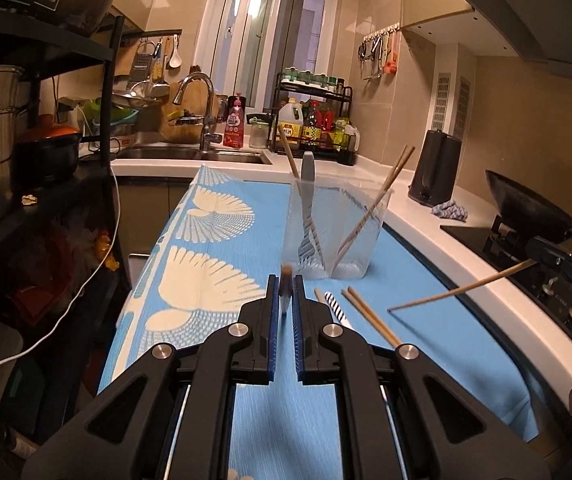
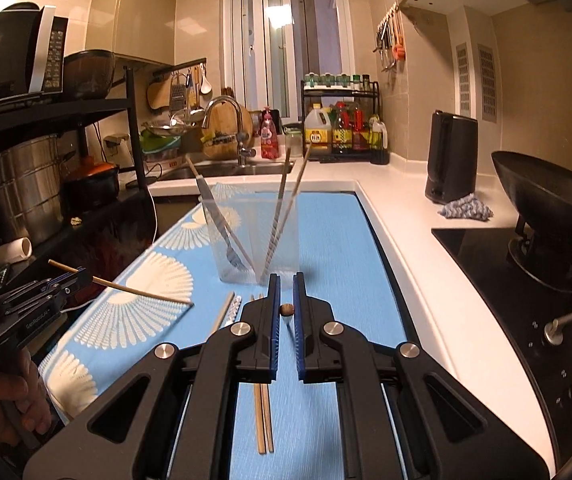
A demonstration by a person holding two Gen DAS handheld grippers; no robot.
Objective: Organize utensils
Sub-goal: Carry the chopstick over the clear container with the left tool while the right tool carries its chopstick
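Left hand-held gripper (image 1: 285, 294) clamped on one chopstick (image 1: 285, 280), end-on, length hidden. Right hand-held gripper (image 2: 285, 308) likewise pinching a chopstick (image 2: 286, 310), long axis toward the clear container (image 2: 257, 240) straight ahead, frame centre. Loose pair (image 2: 263, 416) flat on the blue desk (image 2: 346, 240), partly hidden.

Dim, warm-lit kitchen through two fisheye lenses

Yellowish indoor light tints the walls; a glare patch shines on the window (image 1: 255, 4) at 12 o'clock in both views. The shelving rack (image 1: 45, 120) at 9 o'clock sinks into deep shadow. Straight edges bow towards the rims, corners go black, and the chopstick tip (image 2: 286, 310) nearest the right lens is blurred.
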